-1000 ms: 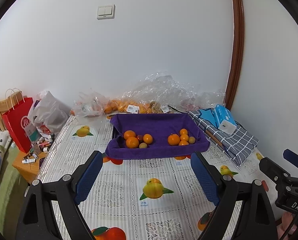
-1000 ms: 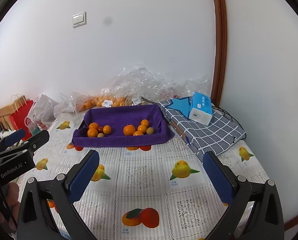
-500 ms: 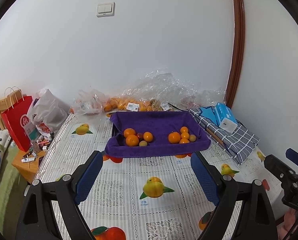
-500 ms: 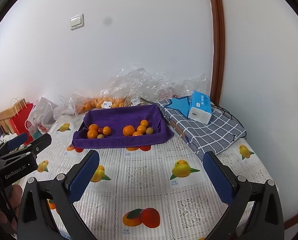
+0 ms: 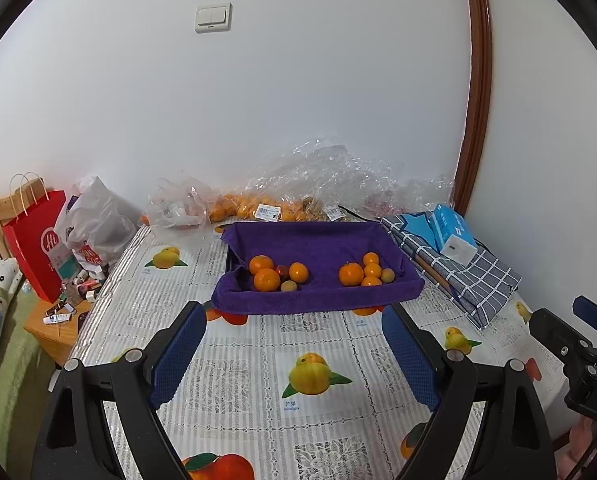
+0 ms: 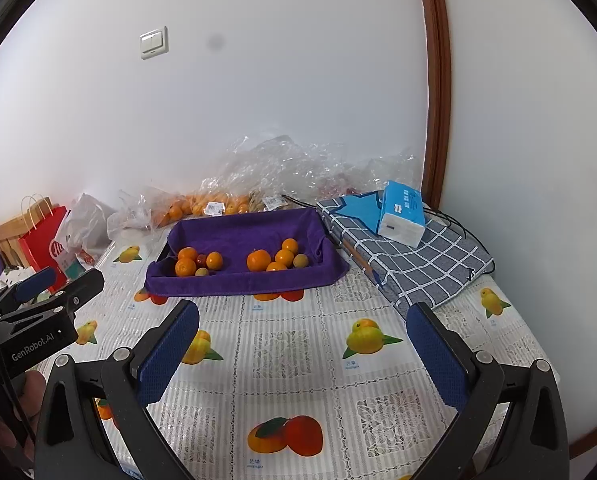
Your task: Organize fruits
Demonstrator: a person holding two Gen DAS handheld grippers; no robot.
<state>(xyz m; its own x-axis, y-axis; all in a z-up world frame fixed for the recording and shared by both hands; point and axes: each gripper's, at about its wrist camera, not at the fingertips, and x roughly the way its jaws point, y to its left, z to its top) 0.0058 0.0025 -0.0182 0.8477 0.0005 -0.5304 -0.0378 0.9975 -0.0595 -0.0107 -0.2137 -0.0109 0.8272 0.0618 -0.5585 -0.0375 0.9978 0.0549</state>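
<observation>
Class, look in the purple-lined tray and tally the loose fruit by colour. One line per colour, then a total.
Orange fruits: 7
Small yellow-green fruits: 2
Small red fruit: 1
Total in the purple-lined tray: 10

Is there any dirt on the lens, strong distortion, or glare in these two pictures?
Right wrist view: a soft dark smudge hangs over the white wall, probably dirt on the lens; the brown wooden door frame bows from fisheye distortion. Left wrist view: no such smudge; the crumpled clear plastic wrap shows small glints; lighting is even, and the oranges in the purple cloth-lined tray are sharp.
</observation>
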